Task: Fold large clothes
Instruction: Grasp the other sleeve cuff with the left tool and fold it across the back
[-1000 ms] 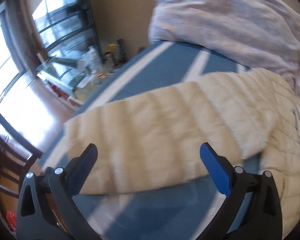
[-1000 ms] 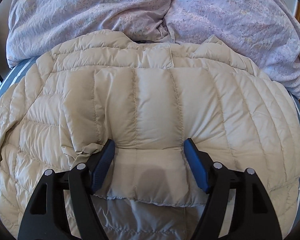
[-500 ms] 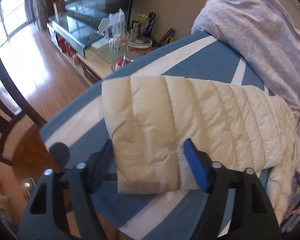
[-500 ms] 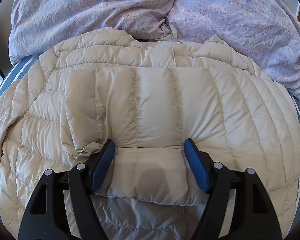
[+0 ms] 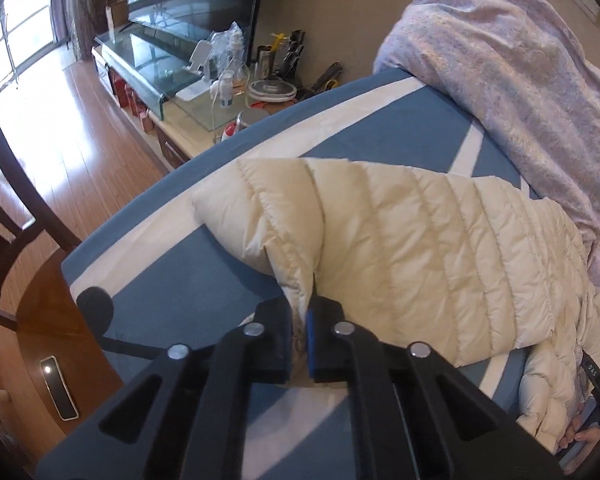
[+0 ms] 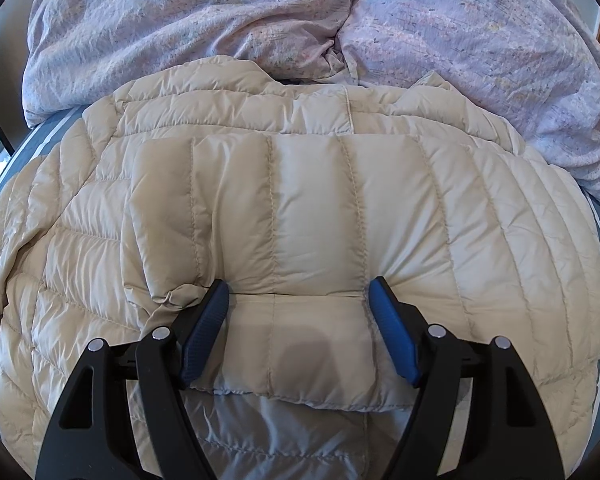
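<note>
While your right gripper (image 6: 298, 308), jaws apart, pins the already folded sleeve (image 6: 284, 216) on the down jacket (image 6: 500, 240) across the bed (image 5: 380, 120), your left gripper (image 5: 299, 332) is clamped on the other sleeve (image 5: 380, 248), not yet folded in.

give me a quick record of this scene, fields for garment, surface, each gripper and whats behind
garment: cream puffer jacket, one sleeve stretched out, the other folded over the body
surface: blue bed sheet with white stripes
left gripper: shut on the sleeve's cuff edge
right gripper: open, pads pressing on the folded sleeve
behind: lilac duvet
</note>
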Available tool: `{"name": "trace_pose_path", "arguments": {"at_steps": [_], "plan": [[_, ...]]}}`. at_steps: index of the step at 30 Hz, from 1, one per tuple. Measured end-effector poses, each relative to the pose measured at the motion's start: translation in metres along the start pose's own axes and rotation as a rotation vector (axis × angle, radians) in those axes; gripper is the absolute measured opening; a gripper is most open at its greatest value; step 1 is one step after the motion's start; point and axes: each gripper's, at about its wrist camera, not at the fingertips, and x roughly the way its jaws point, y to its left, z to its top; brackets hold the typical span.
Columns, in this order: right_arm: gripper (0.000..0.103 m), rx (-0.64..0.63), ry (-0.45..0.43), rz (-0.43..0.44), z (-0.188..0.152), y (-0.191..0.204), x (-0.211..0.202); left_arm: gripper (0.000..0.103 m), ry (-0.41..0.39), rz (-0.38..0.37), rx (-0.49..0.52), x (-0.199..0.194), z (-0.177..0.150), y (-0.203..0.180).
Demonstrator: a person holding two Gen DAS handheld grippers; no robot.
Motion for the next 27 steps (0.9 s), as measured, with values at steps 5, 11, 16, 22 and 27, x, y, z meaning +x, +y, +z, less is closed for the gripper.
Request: {"name": "trace_pose_path", "arguments": {"at_steps": [5,11,16,22,27], "plan": [[0.074,0.001,0.000,0.002,0.000,0.000,0.000,0.004,-0.055,-0.036,0.083,-0.021,0.012,-0.046],[0.075,-0.001,0.003,0.010,0.000,0.001,0.000,0.004,-0.141,-0.154,0.209,-0.060,0.025,-0.133],[0.075,-0.001,0.000,0.027,0.000,0.000,-0.001,0.004,-0.180,-0.280,0.315,-0.087,0.021,-0.211],[0.076,0.003,-0.002,0.066,-0.001,-0.009,-0.009,0.004,-0.179,-0.406,0.415,-0.101,-0.005,-0.290],[0.079,-0.001,-0.052,0.081,-0.003,-0.029,-0.026,0.004,-0.139,-0.481,0.464,-0.094,-0.032,-0.339]]}}
